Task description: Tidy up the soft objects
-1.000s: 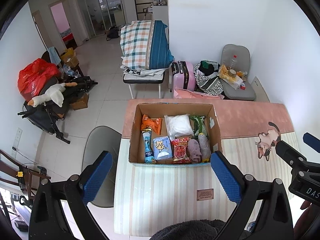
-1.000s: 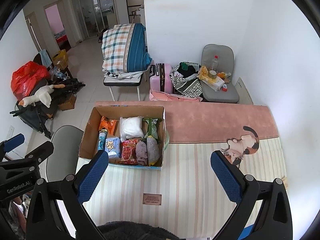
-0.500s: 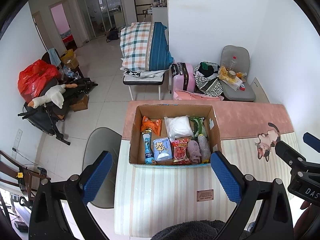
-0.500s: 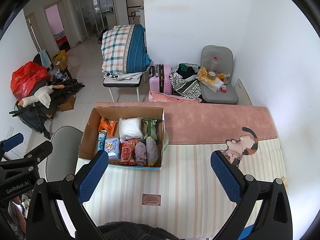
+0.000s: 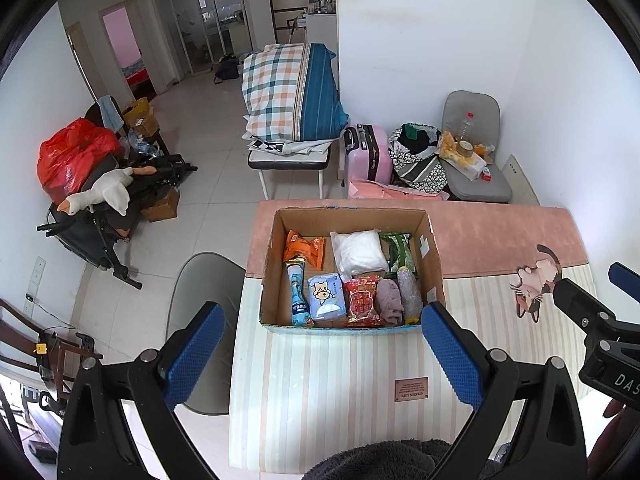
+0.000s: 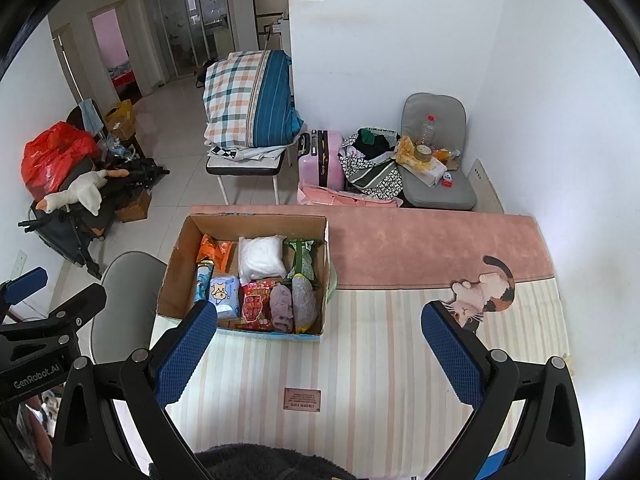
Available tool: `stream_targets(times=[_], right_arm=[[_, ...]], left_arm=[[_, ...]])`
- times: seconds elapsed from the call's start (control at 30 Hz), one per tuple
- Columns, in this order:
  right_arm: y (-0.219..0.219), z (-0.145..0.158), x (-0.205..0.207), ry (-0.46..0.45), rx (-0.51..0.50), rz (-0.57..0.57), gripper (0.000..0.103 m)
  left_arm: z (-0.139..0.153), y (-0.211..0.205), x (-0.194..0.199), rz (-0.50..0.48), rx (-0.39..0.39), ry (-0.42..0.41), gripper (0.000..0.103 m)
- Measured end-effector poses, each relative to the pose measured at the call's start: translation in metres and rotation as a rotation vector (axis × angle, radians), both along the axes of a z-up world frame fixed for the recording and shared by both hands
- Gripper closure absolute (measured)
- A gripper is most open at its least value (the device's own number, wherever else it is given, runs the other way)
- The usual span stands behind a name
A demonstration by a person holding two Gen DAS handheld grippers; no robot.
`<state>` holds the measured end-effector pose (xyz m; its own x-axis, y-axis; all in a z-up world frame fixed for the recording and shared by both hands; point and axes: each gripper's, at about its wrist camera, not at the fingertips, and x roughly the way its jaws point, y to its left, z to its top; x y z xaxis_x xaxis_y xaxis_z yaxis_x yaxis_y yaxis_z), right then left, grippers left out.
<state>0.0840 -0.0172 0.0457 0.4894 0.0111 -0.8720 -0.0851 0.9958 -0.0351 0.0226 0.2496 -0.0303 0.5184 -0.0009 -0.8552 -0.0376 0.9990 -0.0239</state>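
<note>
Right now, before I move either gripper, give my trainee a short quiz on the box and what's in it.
1. True or false: the left gripper holds a packet.
2. In the cardboard box, what lies directly left of the red snack packet? A) white bag B) light blue tissue pack C) green packet
3. What printed animal shows on the table mat to the right of the box?

Key: 1. False, both it and the right gripper are open and empty. 2. B. 3. A cat.

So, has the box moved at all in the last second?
No. The box sits where it did, its far end on the pink band and its side as far from the cat print as before.
</note>
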Motion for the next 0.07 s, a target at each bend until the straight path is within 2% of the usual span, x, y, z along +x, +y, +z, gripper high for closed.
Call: stream_targets(times=[0.07], right_arm=[[-0.0002,0.0002,0.0003,0.000,-0.001,0.000,0.000]], left_arm=[[0.0013,0.0007,0.0000,0.001,-0.002,-0.004,0.002]])
